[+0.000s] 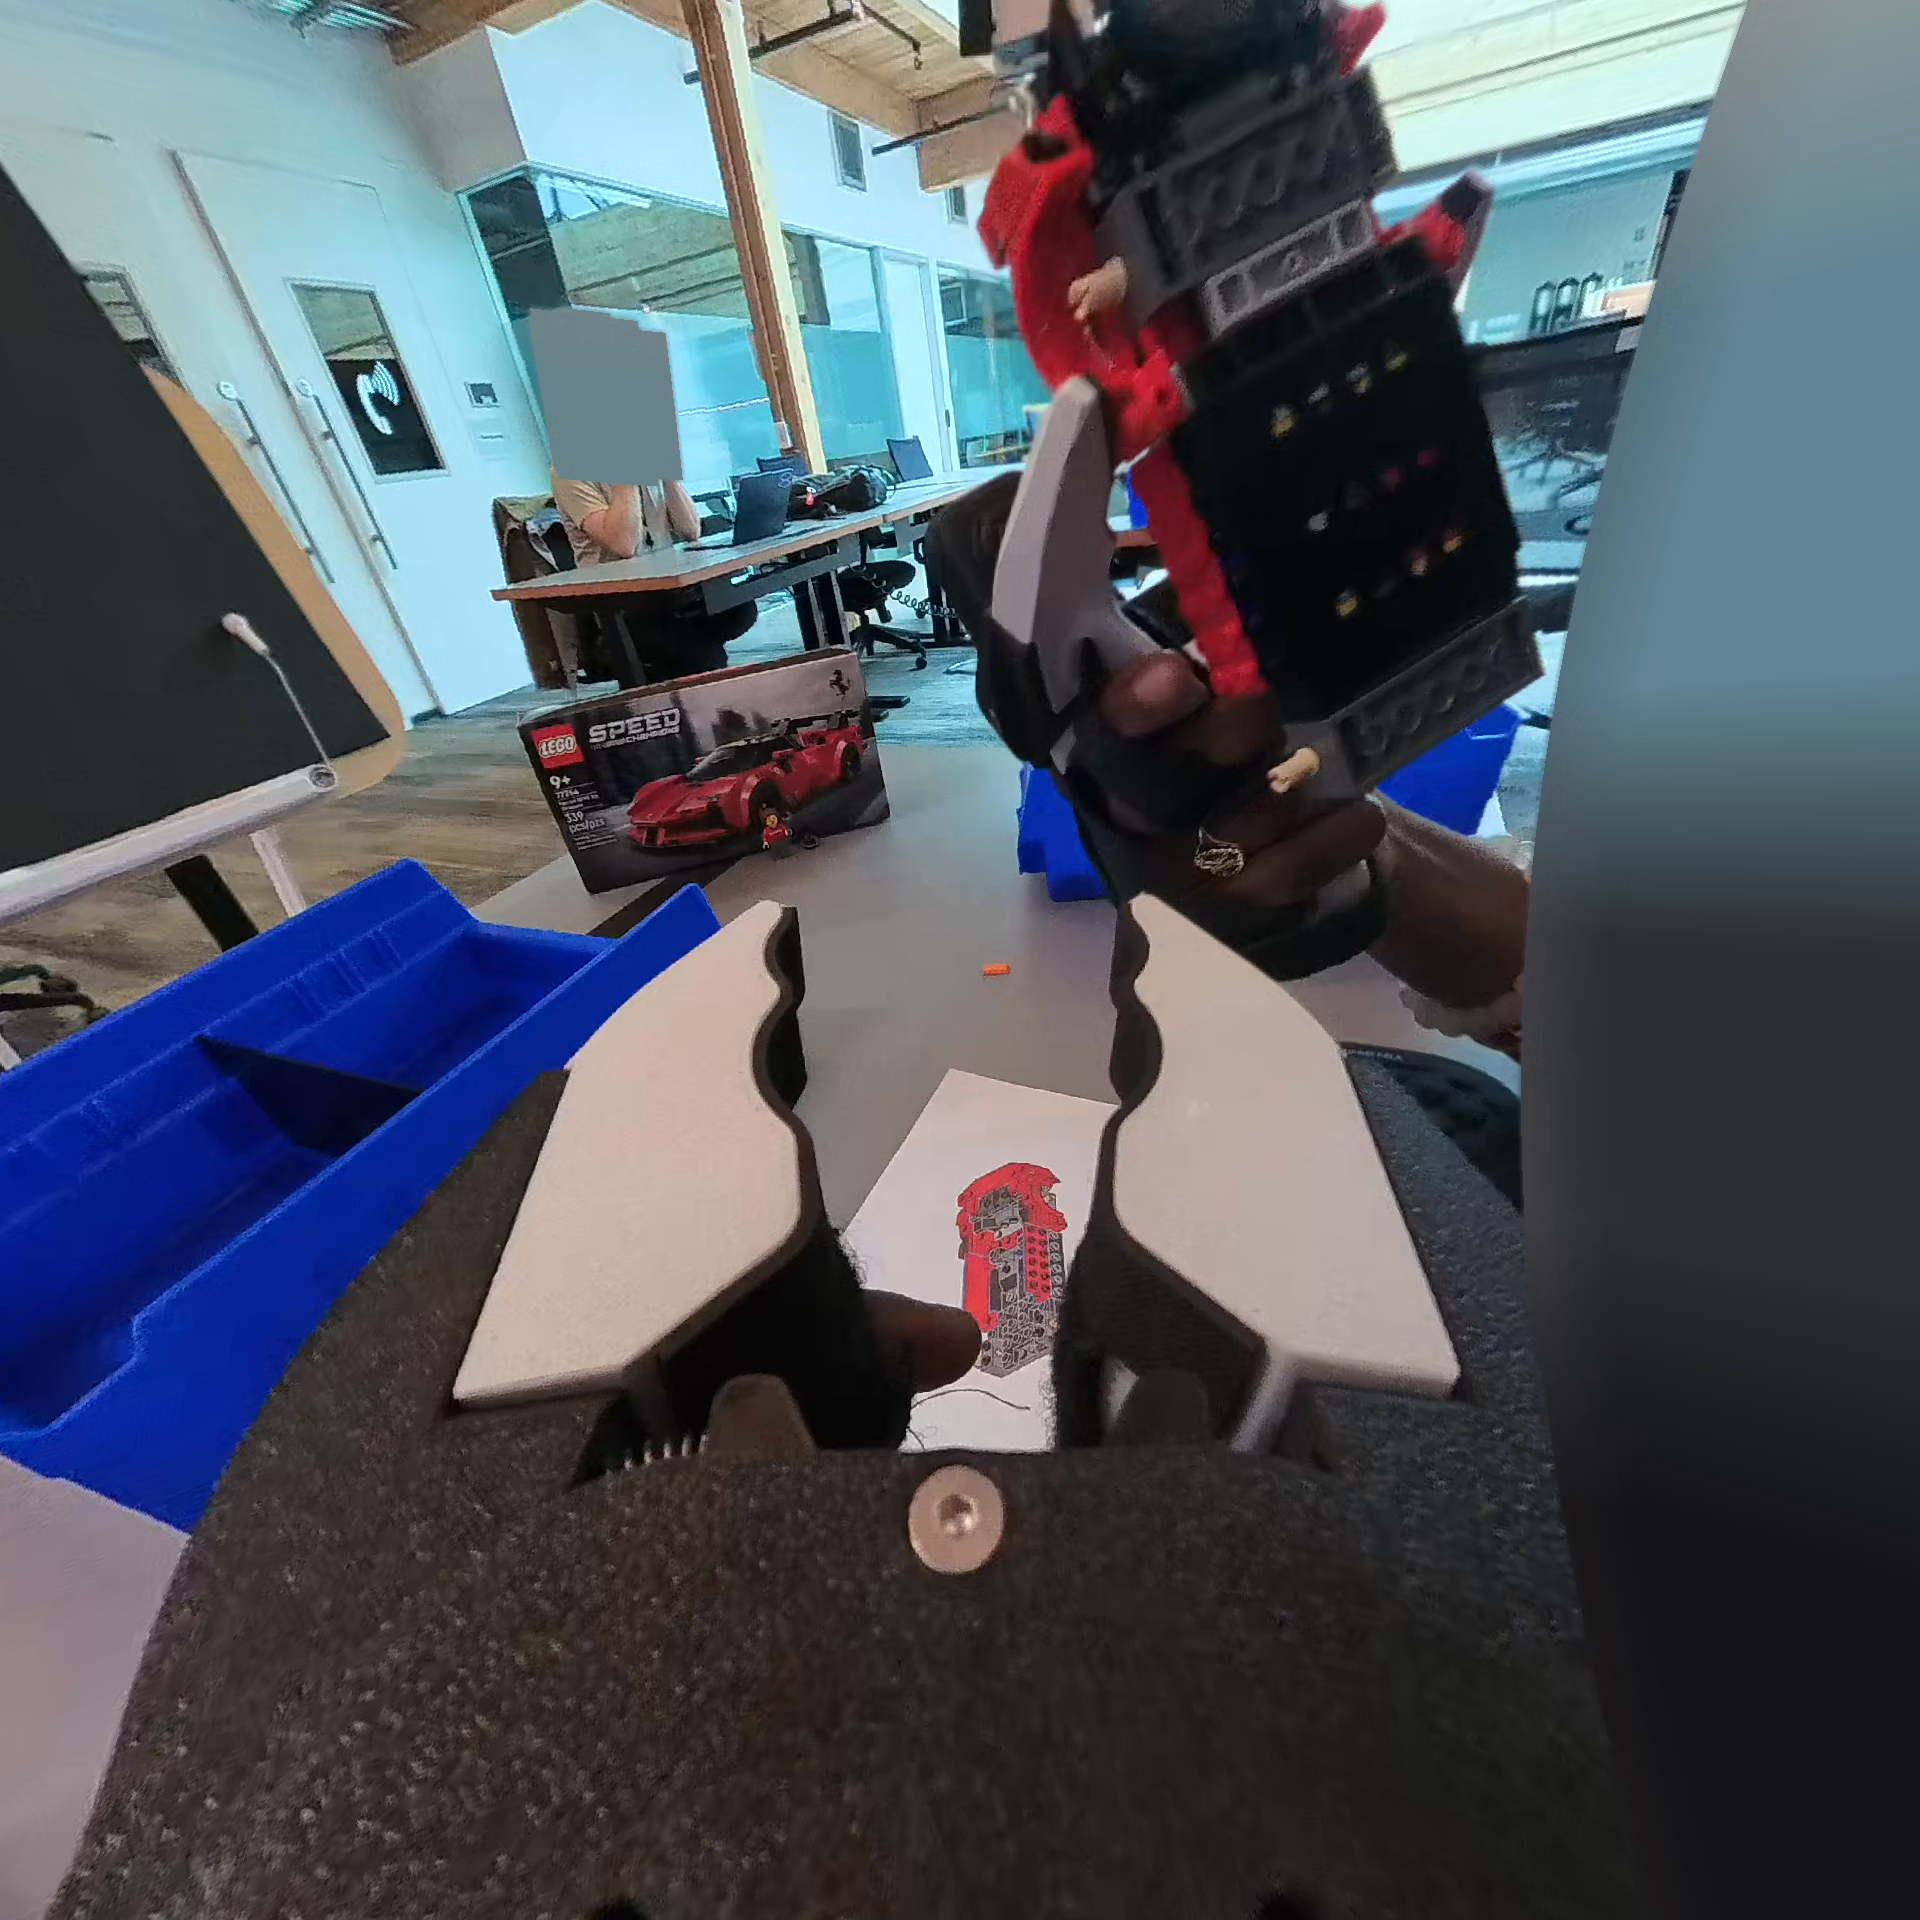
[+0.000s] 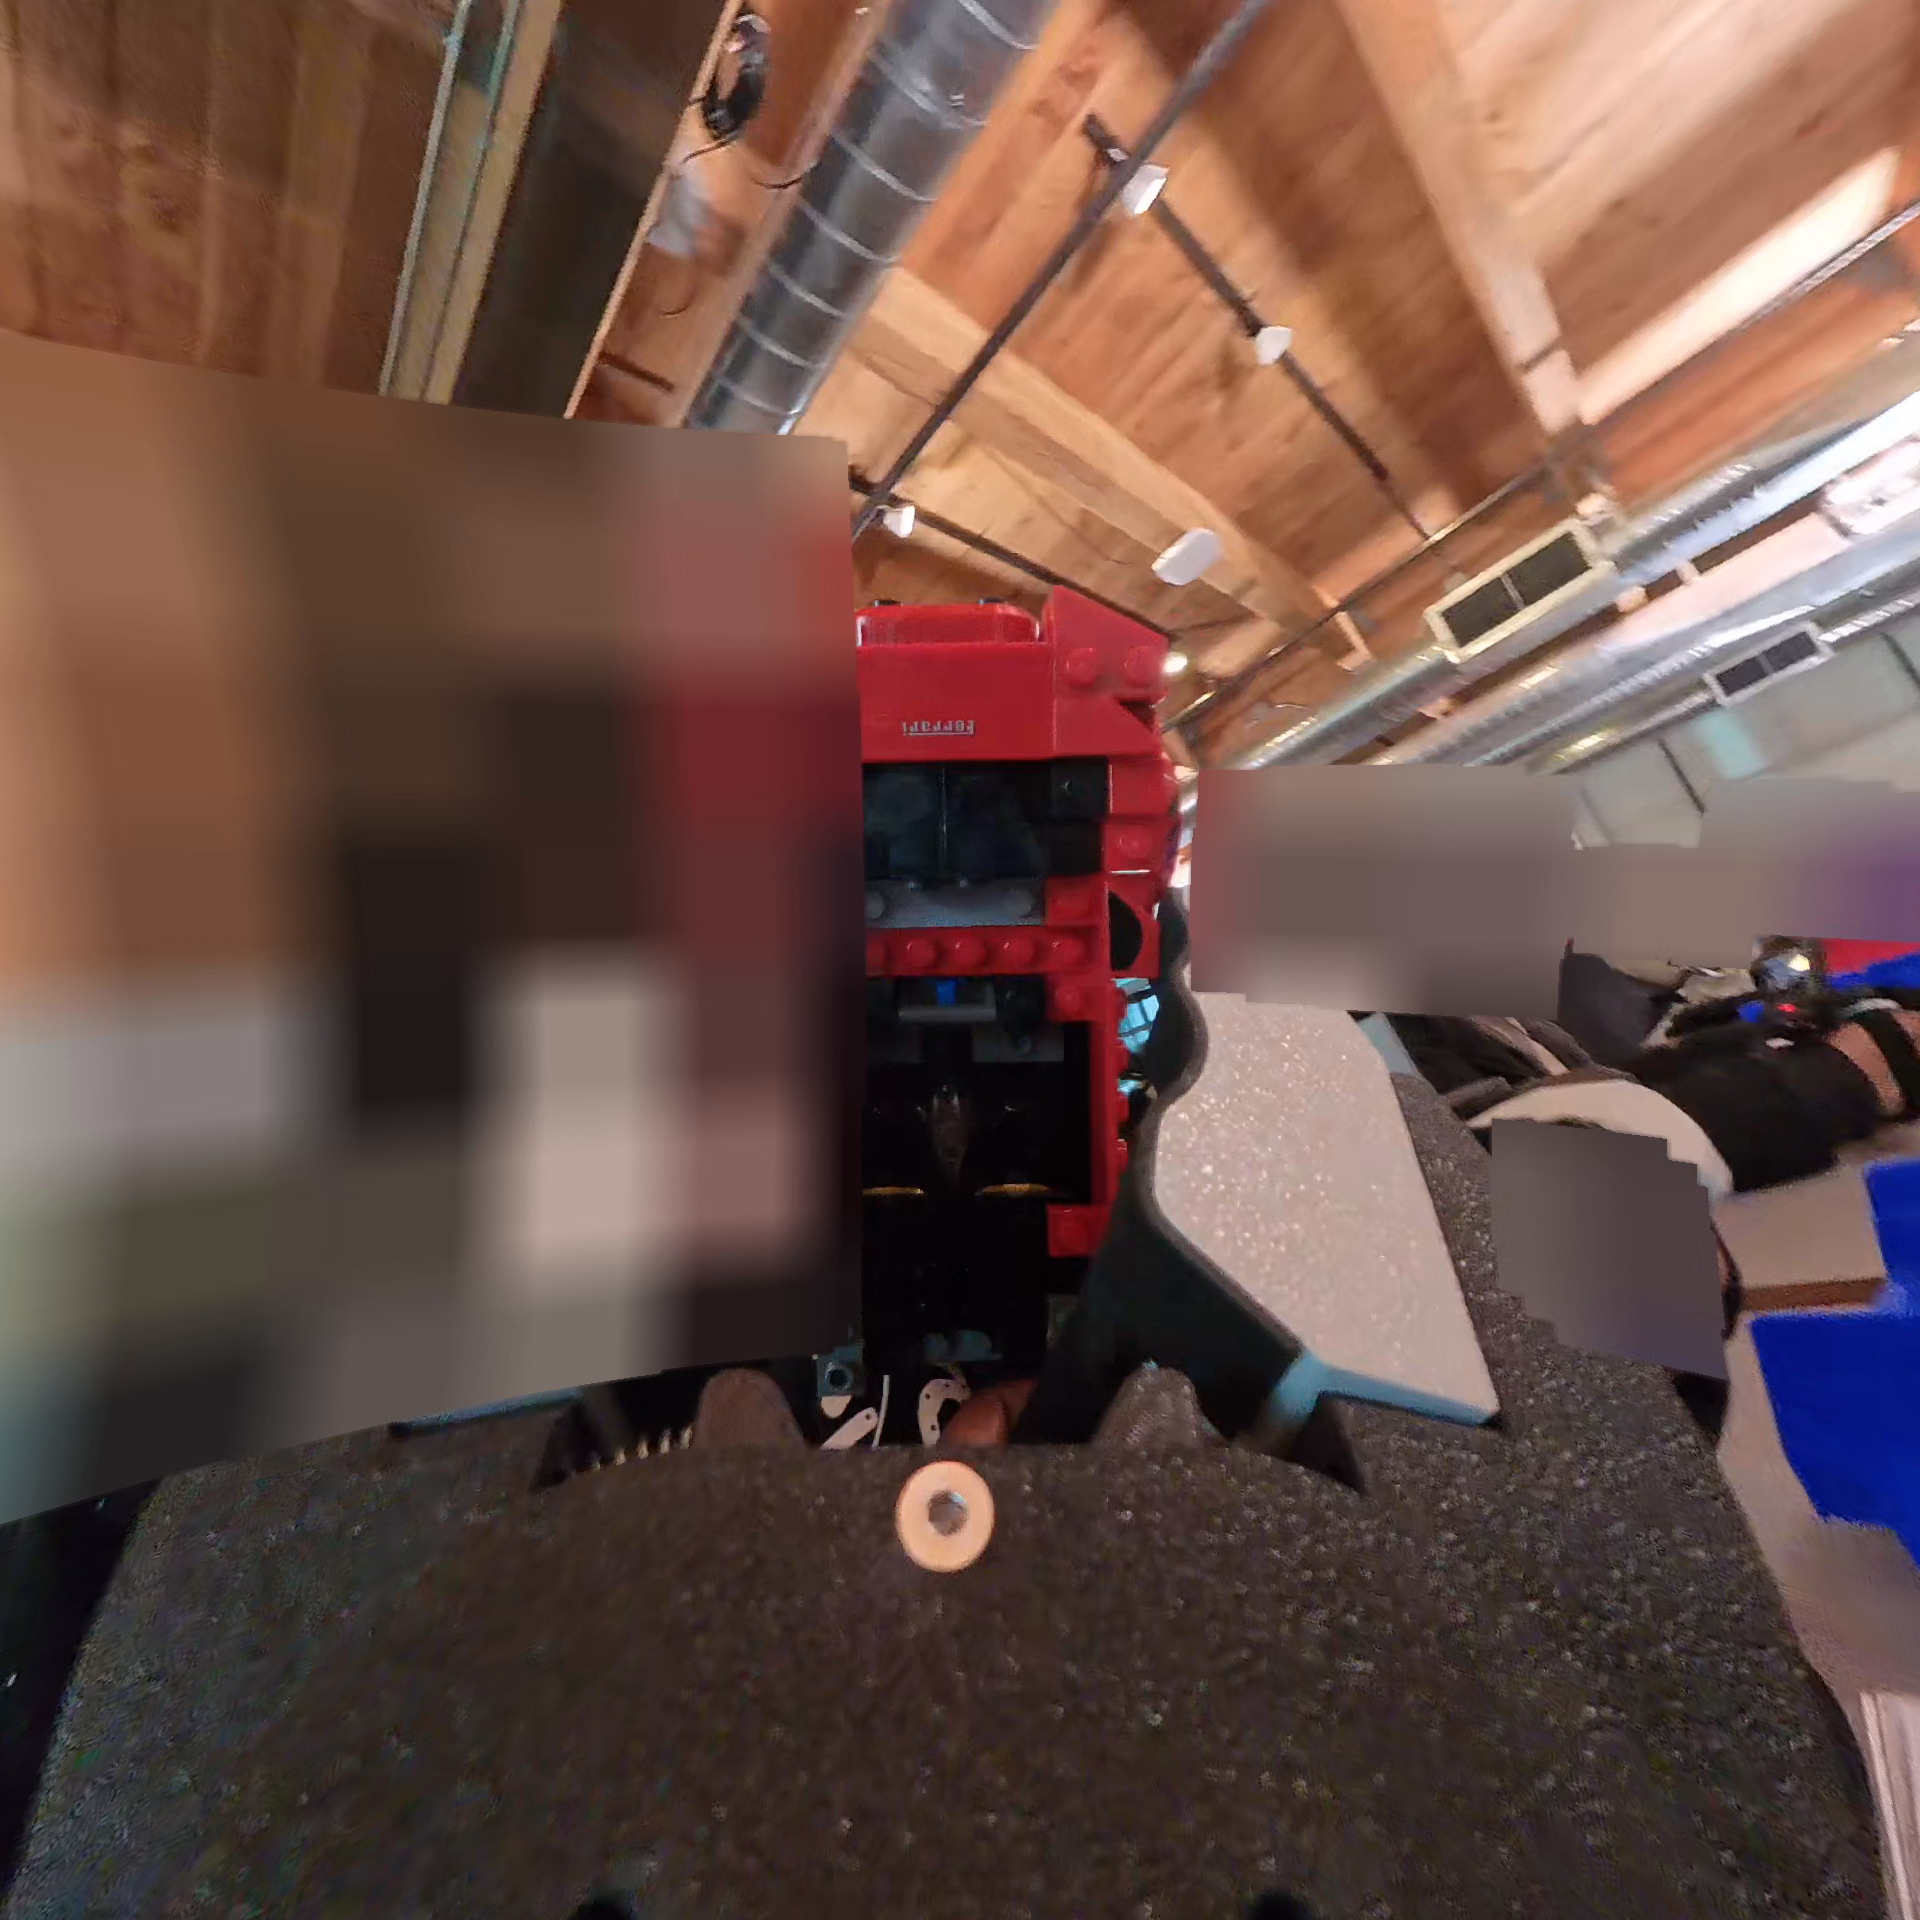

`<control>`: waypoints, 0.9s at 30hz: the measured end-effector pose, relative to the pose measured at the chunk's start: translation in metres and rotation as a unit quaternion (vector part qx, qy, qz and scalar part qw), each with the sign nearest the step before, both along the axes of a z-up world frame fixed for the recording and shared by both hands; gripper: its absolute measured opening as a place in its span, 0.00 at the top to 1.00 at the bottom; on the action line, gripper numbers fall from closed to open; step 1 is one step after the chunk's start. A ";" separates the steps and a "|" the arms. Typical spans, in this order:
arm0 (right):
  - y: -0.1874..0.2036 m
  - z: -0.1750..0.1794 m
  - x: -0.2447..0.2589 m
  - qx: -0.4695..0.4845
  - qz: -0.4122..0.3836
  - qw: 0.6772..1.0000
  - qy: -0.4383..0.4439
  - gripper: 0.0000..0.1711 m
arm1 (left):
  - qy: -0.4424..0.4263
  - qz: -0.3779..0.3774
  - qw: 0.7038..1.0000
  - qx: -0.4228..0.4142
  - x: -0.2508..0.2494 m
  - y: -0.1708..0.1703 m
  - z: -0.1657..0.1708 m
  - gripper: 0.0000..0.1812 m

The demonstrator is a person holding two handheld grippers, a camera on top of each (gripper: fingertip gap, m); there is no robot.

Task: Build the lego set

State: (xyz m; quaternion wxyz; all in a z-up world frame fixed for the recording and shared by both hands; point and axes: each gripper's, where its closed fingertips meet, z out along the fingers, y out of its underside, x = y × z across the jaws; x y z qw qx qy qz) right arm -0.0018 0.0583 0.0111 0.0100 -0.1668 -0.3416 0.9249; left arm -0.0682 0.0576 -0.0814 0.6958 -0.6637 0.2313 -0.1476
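High above the table (image 1: 914,997), the right gripper (image 1: 1164,623) clamps the half-built red car (image 1: 1340,488). Left gripper (image 1: 961,1039) gapes, holding nothing. A slack clamp could drop the model and scatter bricks.

I see a grey table (image 1: 914,894) bearing a blue bin (image 1: 260,1122) at its left edge, a boxed car set (image 1: 707,769) standing upright at the far side, a second blue bin (image 1: 1060,831) to the right, one small orange piece (image 1: 995,969) lying alone mid-surface, and a white instruction sheet (image 1: 977,1195) nearest me.
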 end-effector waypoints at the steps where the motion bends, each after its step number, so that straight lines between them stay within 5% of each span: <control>1: -0.004 0.001 0.003 0.003 0.006 1.000 0.012 0.56 | 0.005 -0.001 1.000 0.001 0.002 0.000 -0.001 0.69; 14: -0.010 0.017 0.029 -0.029 0.042 0.995 0.085 0.56 | 0.015 0.001 1.000 0.002 0.007 -0.001 -0.008 0.69; 27: 0.010 0.002 -0.011 0.014 -0.146 0.987 -0.063 0.56 | 0.006 0.000 1.000 -0.003 0.009 0.001 -0.011 0.69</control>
